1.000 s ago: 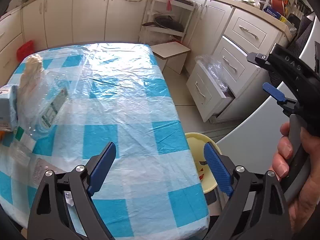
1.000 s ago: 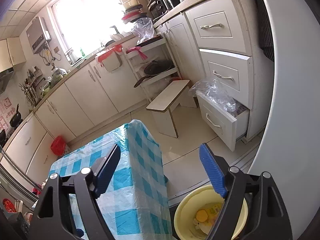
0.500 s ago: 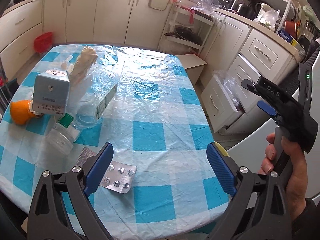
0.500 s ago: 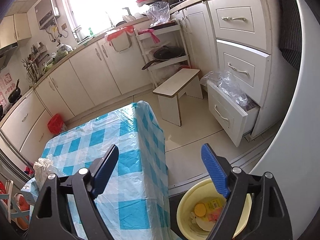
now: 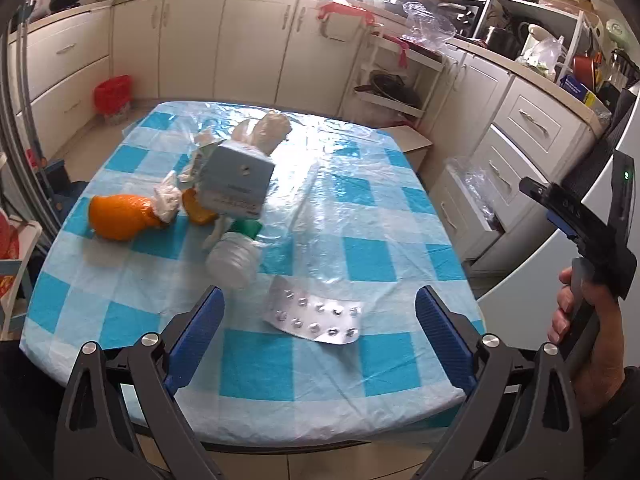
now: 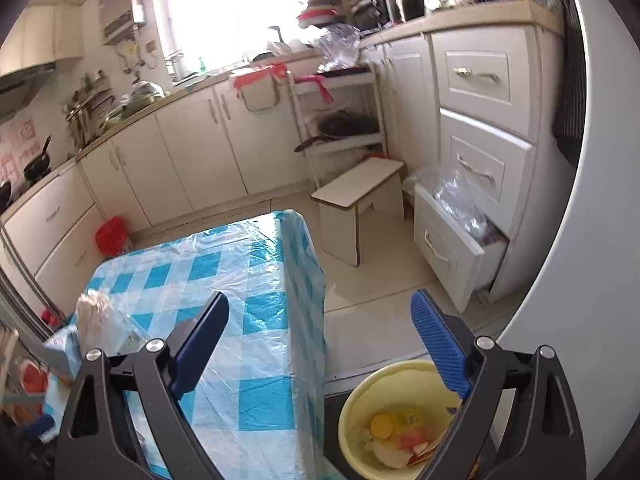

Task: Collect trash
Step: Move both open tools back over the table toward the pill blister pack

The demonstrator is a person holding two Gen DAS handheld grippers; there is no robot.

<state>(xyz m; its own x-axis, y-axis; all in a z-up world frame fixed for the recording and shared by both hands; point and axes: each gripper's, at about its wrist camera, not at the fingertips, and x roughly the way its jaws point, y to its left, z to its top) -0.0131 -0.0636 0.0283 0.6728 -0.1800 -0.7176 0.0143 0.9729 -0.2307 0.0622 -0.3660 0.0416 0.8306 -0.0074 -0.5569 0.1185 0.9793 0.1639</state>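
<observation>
Trash lies scattered on the blue-and-white checked plastic tablecloth [image 5: 360,256]: a silver pill blister sheet [image 5: 316,318], a crushed clear bottle with a green cap [image 5: 234,258], a grey carton box [image 5: 236,178] and orange peel [image 5: 120,216]. The left gripper [image 5: 318,322] hovers above the blister sheet, fingers wide apart and empty. The right gripper [image 6: 320,334], jaws opening with nothing between them, hangs over the yellow plastic bin [image 6: 360,408] on the floor beside the table.

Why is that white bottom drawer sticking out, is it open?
Open. The white bottom drawer juts out from the cabinet front into the floor space, and crinkled clear plastic shows above its top edge, while the drawers above sit flush.
</observation>
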